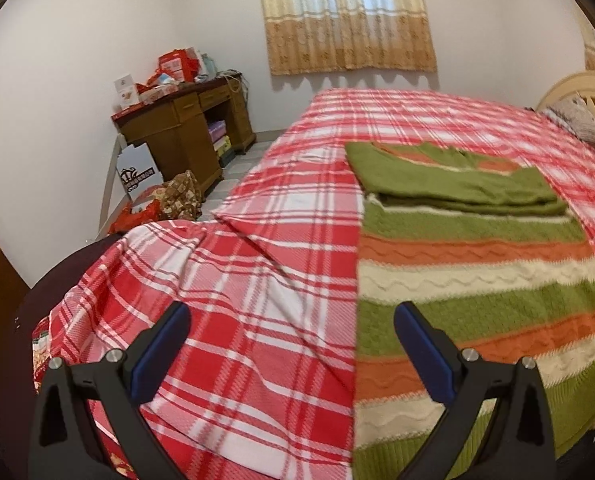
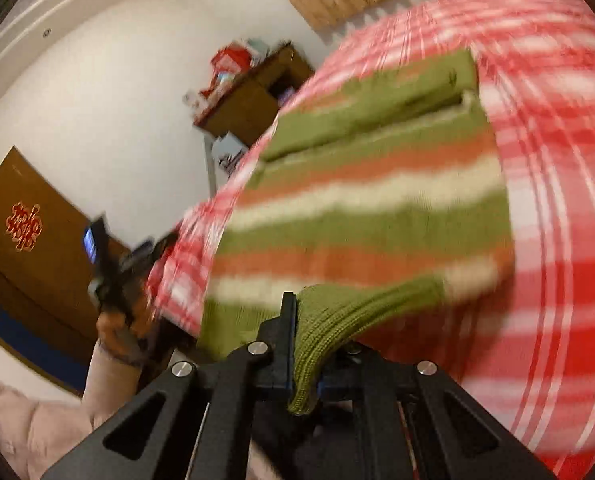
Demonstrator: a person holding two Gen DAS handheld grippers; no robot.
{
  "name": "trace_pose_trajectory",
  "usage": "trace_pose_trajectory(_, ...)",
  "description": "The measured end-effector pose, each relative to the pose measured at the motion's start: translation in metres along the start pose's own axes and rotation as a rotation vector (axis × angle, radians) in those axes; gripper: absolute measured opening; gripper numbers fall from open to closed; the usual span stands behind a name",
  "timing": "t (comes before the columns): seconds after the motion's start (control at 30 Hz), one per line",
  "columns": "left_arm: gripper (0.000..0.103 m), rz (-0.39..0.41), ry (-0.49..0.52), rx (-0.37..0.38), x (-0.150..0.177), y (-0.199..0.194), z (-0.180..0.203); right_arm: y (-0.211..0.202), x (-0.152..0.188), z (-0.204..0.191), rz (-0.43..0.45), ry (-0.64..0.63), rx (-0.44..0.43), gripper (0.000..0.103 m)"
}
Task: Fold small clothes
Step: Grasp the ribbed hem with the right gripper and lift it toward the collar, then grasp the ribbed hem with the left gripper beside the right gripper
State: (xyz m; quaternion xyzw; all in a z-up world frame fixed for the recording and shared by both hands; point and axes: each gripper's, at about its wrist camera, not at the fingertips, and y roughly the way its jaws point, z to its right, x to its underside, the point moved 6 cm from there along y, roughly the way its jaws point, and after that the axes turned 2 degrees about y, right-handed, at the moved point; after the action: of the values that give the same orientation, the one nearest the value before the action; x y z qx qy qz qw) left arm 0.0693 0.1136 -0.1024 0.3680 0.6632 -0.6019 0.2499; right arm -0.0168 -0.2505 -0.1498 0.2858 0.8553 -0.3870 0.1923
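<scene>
A knitted sweater (image 1: 473,280) striped green, orange and cream lies on the red plaid bed cover (image 1: 281,240), its far part folded over in a green layer (image 1: 457,184). My left gripper (image 1: 291,328) hovers open over the cover just left of the sweater's edge, nothing between its blue pads (image 1: 429,356). In the right wrist view my right gripper (image 2: 303,344) is shut on the sweater's green ribbed hem (image 2: 325,340), which is pulled up off the cover. The rest of the sweater (image 2: 369,208) stretches away from it, blurred. The left gripper (image 2: 113,276) shows at the left.
A brown desk (image 1: 185,132) piled with red boxes stands against the far wall, with bags and a white box (image 1: 137,172) on the floor beside it. A curtain (image 1: 345,16) hangs above the bed's far edge. A pillow (image 1: 581,120) lies at the headboard on the right.
</scene>
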Motion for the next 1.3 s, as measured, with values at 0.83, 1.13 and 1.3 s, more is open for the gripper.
trace_pose_trajectory(0.83,0.103,-0.013,0.165,0.428,0.003,0.025,0.067,0.070,-0.070,0.086,0.116,0.215,0.185,0.006)
trace_pose_trajectory(1.13,0.054,-0.140,0.290,0.438,0.034,0.051,0.107,0.073,-0.074,0.085,0.106,0.219,0.189,0.007)
trace_pose_trajectory(1.3,0.031,-0.157,0.180,0.468,0.033,0.056,0.093,0.062,-0.078,0.088,0.107,0.324,0.056,0.008)
